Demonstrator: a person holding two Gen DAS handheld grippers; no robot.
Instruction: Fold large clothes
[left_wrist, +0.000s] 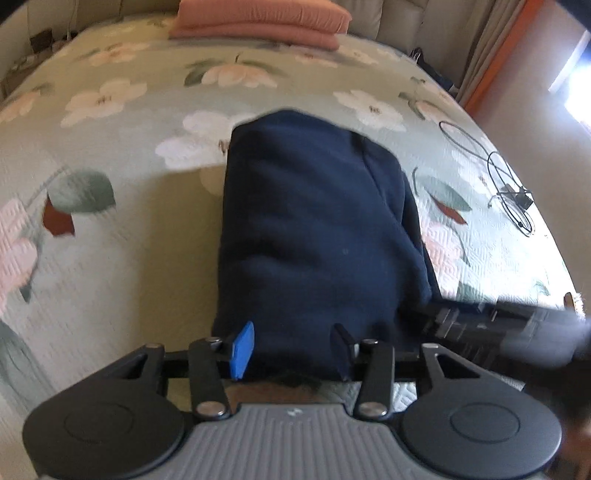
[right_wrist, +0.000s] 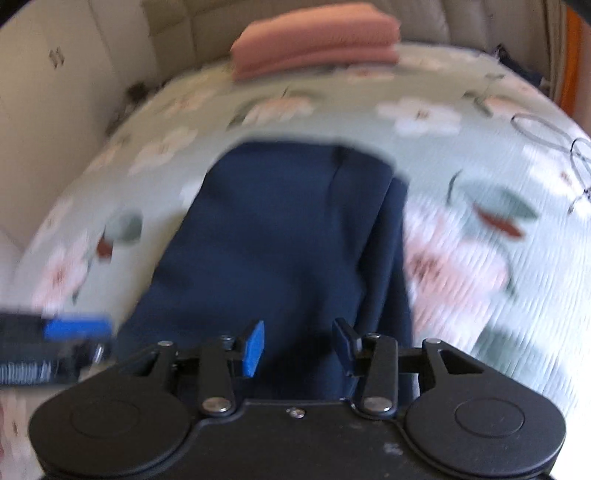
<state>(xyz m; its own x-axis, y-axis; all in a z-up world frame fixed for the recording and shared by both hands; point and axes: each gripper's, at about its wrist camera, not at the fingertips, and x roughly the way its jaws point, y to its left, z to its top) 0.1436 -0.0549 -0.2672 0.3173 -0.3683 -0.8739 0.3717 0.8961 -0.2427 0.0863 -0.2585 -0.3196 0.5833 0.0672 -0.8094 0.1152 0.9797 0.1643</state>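
Observation:
A navy blue garment (left_wrist: 314, 229) lies folded into a long narrow stack on the floral bedspread (left_wrist: 122, 258). It also shows in the right wrist view (right_wrist: 280, 251). My left gripper (left_wrist: 291, 350) is open at the garment's near edge, with the cloth between its blue pad and dark pad. My right gripper (right_wrist: 301, 349) is open at the same near edge, a little to the right. The right gripper shows as a blurred black bar in the left wrist view (left_wrist: 509, 328). The left gripper shows at the left edge of the right wrist view (right_wrist: 55, 347).
A folded pink garment (left_wrist: 258, 20) lies at the far end of the bed, also in the right wrist view (right_wrist: 317, 40). A black cable (left_wrist: 506, 177) with a small plug lies on the bedspread to the right. A curtain and a bright window are at the far right.

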